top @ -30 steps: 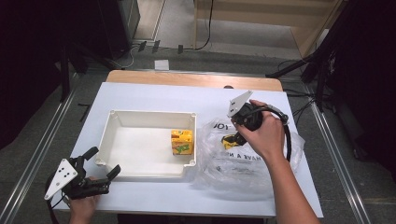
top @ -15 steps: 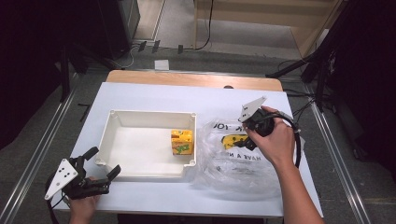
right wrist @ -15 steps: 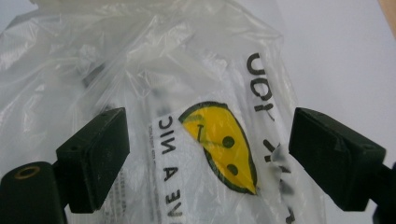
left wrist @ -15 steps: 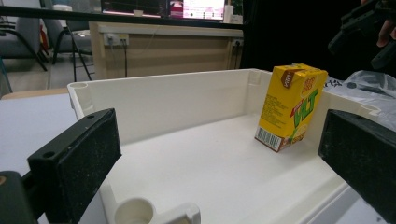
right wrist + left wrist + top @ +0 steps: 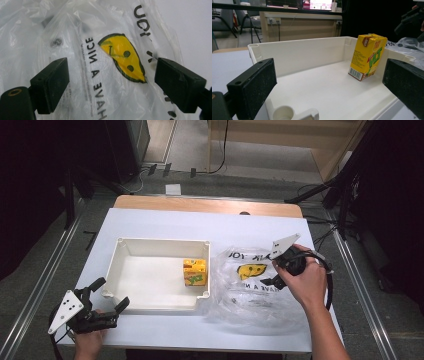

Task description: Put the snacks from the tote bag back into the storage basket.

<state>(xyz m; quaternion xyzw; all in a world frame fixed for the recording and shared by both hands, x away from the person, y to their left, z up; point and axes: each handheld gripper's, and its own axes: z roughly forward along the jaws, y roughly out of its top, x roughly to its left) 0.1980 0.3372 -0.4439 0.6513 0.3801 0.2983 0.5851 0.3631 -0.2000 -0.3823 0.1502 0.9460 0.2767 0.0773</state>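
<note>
A yellow drink carton [image 5: 195,271] stands tilted in the right part of a white tray [image 5: 150,245]. Right of the tray lies a crumpled clear plastic bag [image 5: 250,292] printed with a yellow smiley face. My right gripper [image 5: 270,271] hovers over the bag's right side, open, its jaws aimed down at the smiley print [image 5: 122,57] with nothing between them. My left gripper [image 5: 111,294] rests open at the tray's front left corner. In the left gripper view its jaws frame the tray's inside [image 5: 319,87] and the carton [image 5: 368,56], apart from both.
The tray and bag lie on a white tabletop [image 5: 165,222] with a wooden strip along its far edge. Bare tabletop lies behind the tray and bag. Metal rails run along both sides of the table. Beyond it are dark stands and cables on the floor.
My right hand has carried its gripper to the right and slightly lower over the bag, jaws still open. The left gripper, tray and carton have not moved.
</note>
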